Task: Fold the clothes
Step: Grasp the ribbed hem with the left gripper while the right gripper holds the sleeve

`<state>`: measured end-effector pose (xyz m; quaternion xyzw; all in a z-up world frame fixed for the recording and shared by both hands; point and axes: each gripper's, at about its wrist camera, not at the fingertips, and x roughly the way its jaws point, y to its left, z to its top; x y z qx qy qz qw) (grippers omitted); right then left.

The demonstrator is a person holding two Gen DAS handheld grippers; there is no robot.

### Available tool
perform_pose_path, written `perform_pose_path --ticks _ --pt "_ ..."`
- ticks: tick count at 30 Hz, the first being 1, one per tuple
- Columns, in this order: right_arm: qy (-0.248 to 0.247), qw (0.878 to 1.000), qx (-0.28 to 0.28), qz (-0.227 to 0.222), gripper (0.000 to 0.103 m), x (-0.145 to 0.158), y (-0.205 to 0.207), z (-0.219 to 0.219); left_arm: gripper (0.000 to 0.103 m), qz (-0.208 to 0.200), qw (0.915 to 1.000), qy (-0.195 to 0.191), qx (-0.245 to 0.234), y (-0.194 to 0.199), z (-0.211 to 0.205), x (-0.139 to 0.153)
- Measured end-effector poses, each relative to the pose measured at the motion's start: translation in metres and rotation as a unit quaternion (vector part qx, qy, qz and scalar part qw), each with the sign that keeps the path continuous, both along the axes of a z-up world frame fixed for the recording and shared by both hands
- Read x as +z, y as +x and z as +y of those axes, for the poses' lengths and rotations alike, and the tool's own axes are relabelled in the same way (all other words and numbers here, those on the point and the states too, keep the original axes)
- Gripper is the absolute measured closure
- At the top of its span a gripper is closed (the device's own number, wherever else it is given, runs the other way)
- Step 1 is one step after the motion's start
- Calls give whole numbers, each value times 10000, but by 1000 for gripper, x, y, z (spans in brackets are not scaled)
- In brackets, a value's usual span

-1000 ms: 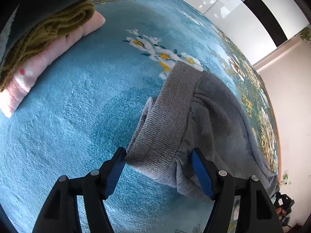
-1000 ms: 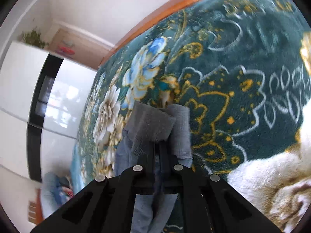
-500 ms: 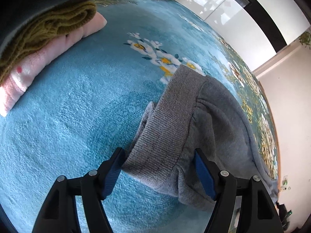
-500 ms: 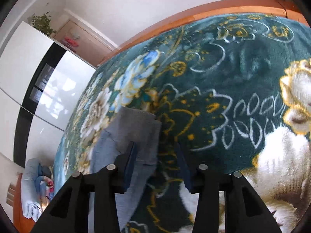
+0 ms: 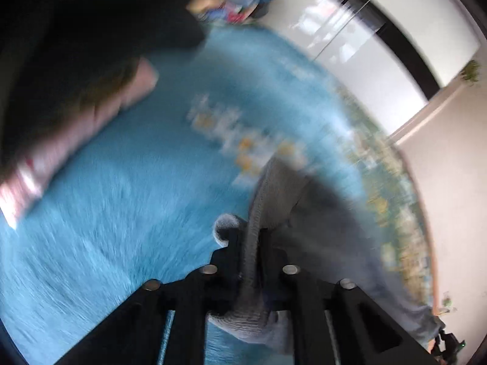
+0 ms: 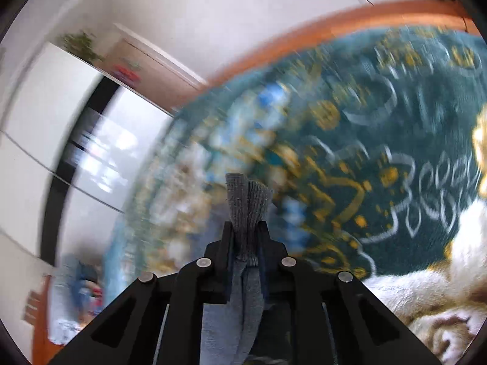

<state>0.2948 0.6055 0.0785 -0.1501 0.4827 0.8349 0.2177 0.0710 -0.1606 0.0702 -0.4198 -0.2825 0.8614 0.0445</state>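
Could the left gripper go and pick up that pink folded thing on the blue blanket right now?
Probably not: the left gripper is shut on the grey garment. The pink bundle lies clear on the blanket.

Blue floral blanket [image 5: 106, 200], dark green gold-patterned blanket [image 6: 380, 140], white wardrobe doors [image 6: 39, 106], orange wooden bed edge [image 6: 350, 18]
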Motion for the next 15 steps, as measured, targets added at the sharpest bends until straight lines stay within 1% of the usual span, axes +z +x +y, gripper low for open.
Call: perform_pose_path --ticks 1,2,3,5,6,7,8,9,11,13,14,15 --pt "69 9999 32 83 89 9 3 -2 97 100 9999 -19 -55 5 -2 14" --pt "137 9997 63 167 89 17 7 -3 97 240 9996 -98 -122 12 -5 31" --pt "206 9994 95 250 89 26 10 -5 99 397 9987 -256 -181 22 -9 45" --pt "318 9990 59 305 89 30 32 -6 100 715 9947 -691 -263 41 -18 67" --pt "368 9989 6 300 89 29 45 -5 100 821 9903 -1087 -263 50 -21 74" --pt "304 9994 -106 108 89 19 55 -1 99 808 9857 -1455 -265 55 -24 75" --pt "69 9998 -149 -66 89 5 60 5 99 661 9862 -1485 -327 57 -26 69" --pt "-198 9994 -174 -229 89 -10 63 10 99 454 9889 -1355 -413 58 -29 59" --pt "-486 9973 -312 -459 89 -35 67 13 99 214 9926 -1022 -623 56 -27 45" --pt "-641 9962 -410 -417 89 -47 71 14 98 140 9928 -865 -814 51 -17 37" --pt "-714 9959 -423 -369 89 -50 71 16 96 132 9920 -824 -951 44 -10 34" --pt "-787 9955 -429 -317 89 -53 72 19 88 82 9914 -806 -1028 37 -4 31"
